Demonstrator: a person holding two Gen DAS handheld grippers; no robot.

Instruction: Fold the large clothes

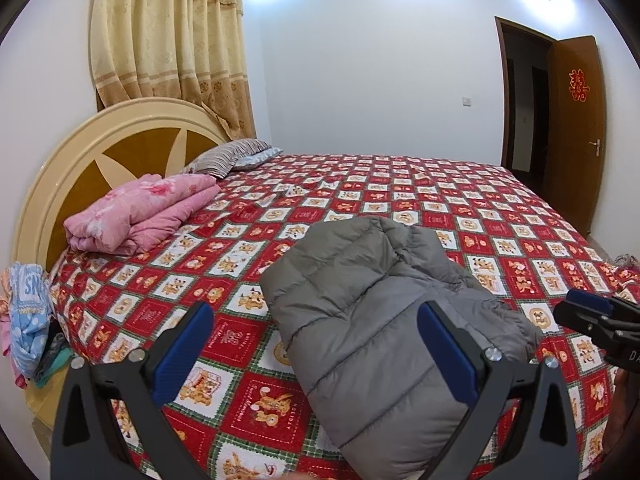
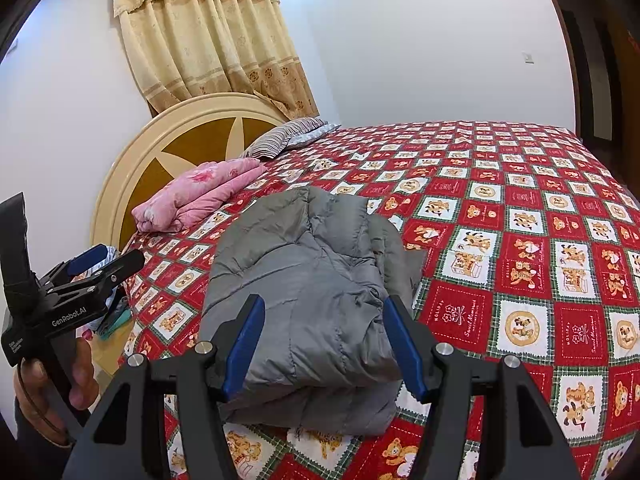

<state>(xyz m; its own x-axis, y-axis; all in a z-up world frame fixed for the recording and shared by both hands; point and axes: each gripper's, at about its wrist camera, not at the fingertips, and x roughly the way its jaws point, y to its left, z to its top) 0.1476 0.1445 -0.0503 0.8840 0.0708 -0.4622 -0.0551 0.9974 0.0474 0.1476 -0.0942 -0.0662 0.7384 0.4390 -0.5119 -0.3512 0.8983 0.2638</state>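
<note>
A grey puffer jacket (image 1: 376, 312) lies folded into a thick bundle on the red patterned bedspread (image 1: 500, 216), near the bed's front edge. It also shows in the right wrist view (image 2: 312, 292). My left gripper (image 1: 316, 312) is open and empty, held above the jacket's near left side. My right gripper (image 2: 324, 304) is open and empty, just above the jacket's near end. The right gripper shows at the right edge of the left wrist view (image 1: 588, 308), and the left gripper shows at the left of the right wrist view (image 2: 108, 260), open.
A folded pink quilt (image 1: 140, 212) and a striped pillow (image 1: 228, 156) lie by the round headboard (image 1: 52, 188). Clothes (image 1: 28, 312) are piled on a stand left of the bed. An open brown door (image 1: 572, 120) is at the far right.
</note>
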